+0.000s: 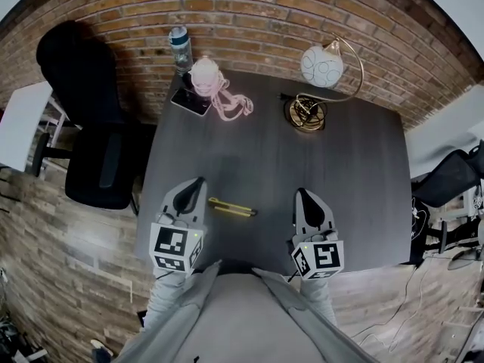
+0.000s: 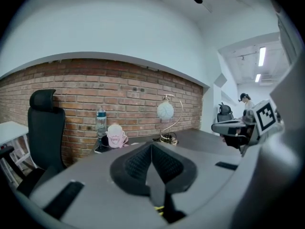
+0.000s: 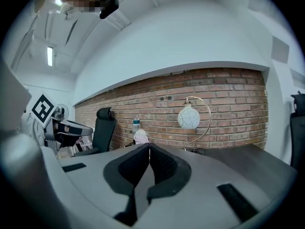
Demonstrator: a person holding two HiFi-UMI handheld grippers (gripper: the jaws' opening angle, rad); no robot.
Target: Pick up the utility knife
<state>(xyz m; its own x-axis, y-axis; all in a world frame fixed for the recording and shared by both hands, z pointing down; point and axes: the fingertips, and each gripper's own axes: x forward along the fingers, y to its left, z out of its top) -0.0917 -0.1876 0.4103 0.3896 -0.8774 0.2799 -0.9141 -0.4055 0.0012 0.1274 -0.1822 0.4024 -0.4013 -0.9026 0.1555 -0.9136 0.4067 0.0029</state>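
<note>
Here, left gripper point(image 1: 198, 184) and right gripper point(image 1: 302, 195) both closed, empty; utility knife point(image 1: 232, 207) lies between them on dark table point(image 1: 348, 172).

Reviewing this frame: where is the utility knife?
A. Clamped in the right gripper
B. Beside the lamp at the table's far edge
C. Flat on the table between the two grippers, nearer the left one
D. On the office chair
C: the head view shows the yellow utility knife lying flat on the dark table, between the left gripper and the right gripper, both shut and empty.
</note>
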